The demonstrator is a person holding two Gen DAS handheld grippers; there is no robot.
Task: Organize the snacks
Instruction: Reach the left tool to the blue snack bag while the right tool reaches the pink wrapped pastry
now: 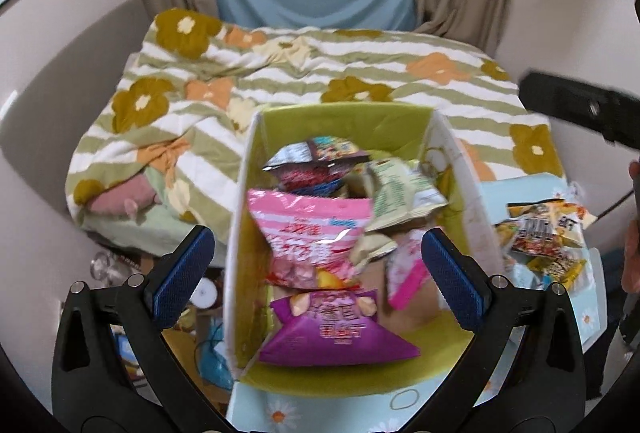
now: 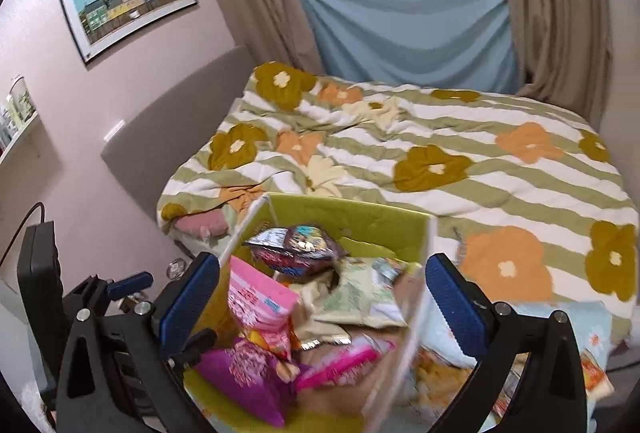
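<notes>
The left gripper and right gripper both hover with fingers spread wide and empty above the green box. Inside lie a pink bag and purple bag; more snack packets lie just right of it, before the bed.

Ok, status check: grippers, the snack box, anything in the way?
Left gripper open, empty, above box. Right gripper open, empty. Pink bag, purple bag inside; loose snacks outside, right. Nothing blocking.

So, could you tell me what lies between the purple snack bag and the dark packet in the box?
The pink bag, in the left wrist view.
</notes>
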